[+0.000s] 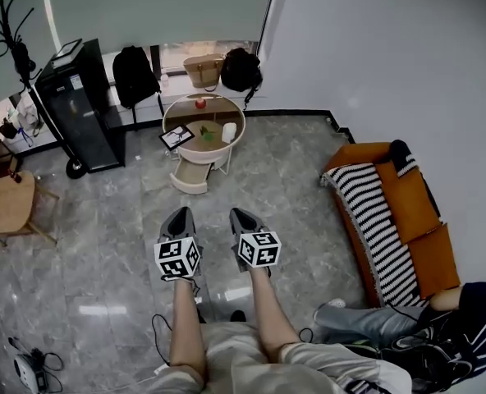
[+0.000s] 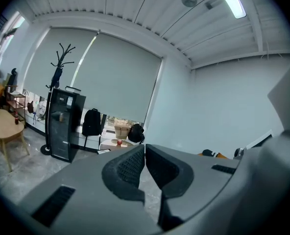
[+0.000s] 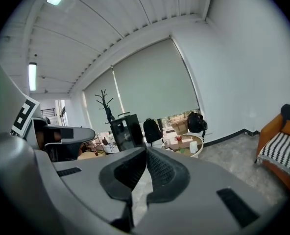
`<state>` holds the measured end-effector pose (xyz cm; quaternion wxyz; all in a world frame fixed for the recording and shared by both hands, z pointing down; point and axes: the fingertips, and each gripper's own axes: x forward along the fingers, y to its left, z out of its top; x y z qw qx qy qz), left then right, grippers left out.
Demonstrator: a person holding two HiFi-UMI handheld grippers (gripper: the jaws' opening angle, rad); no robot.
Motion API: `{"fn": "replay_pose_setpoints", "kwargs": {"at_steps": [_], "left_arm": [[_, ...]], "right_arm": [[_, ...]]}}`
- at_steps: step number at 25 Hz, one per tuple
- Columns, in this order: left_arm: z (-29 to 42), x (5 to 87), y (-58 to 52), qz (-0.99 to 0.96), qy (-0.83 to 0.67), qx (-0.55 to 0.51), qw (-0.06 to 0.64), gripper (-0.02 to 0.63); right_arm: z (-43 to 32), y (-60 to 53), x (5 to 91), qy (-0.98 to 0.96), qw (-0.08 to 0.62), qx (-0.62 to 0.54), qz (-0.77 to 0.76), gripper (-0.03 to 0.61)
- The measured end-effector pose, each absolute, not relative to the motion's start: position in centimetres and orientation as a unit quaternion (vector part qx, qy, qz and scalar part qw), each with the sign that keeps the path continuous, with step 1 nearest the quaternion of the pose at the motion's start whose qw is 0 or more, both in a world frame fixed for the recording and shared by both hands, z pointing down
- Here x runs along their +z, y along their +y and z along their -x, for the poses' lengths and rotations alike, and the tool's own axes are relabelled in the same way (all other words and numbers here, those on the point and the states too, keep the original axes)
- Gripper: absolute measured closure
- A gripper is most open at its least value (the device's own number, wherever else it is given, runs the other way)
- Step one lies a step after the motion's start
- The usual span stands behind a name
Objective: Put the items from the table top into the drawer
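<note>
Grey marbled floor tiles fill the room, and a round table (image 1: 168, 118) stands at the far side below a window with a drawn blind. On the table top a small red item (image 1: 200, 103) sits by the far edge, a white cylinder (image 1: 229, 132) by the right edge, a green item (image 1: 208, 130) near the middle, and a dark flat tablet-like panel (image 1: 176, 137) at the near left edge. Under the near edge the drawer (image 1: 190, 176) stands pulled out toward the person.

Both grippers are held side by side over the floor, well apart from the table and pointing toward it. The left gripper (image 2: 145, 149) has its jaws pressed together with nothing between them. The right gripper (image 3: 146, 151) likewise has its jaws pressed together on nothing.

Two black backpacks (image 1: 135, 75) and a woven basket (image 1: 204, 70) rest along the window ledge behind the table. A black cabinet (image 1: 79, 105) and a coat stand (image 1: 13, 39) are to the left, with a wooden side table (image 1: 6, 203) nearer. An orange sofa (image 1: 415, 212) with a striped cover lines the right wall, and another person (image 1: 407, 327) sits on the floor beside it.
</note>
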<state>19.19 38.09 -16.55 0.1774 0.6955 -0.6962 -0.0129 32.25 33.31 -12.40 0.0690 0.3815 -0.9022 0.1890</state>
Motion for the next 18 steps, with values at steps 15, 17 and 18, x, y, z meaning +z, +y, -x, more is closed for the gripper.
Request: {"fn": "replay_pose_setpoints", "kwargs": {"at_steps": [15, 17, 18], "left_arm": [[-5.9, -14.4, 25.9, -0.737, -0.642, -0.015, 0.212, 0.589], [-4.8, -13.9, 24.5, -0.741, -0.635, -0.013, 0.218, 0.589], [-4.5, -13.6, 23.7, -0.742, -0.633, -0.013, 0.219, 0.589]], "right_arm": [[-18.4, 23.7, -11.7, -0.884, 0.076, 0.200, -0.415, 0.543], [-17.5, 22.9, -10.9, -0.880, 0.078, 0.205, -0.422, 0.544], [-17.3, 22.4, -10.5, -0.878, 0.084, 0.203, -0.425, 0.545]]}}
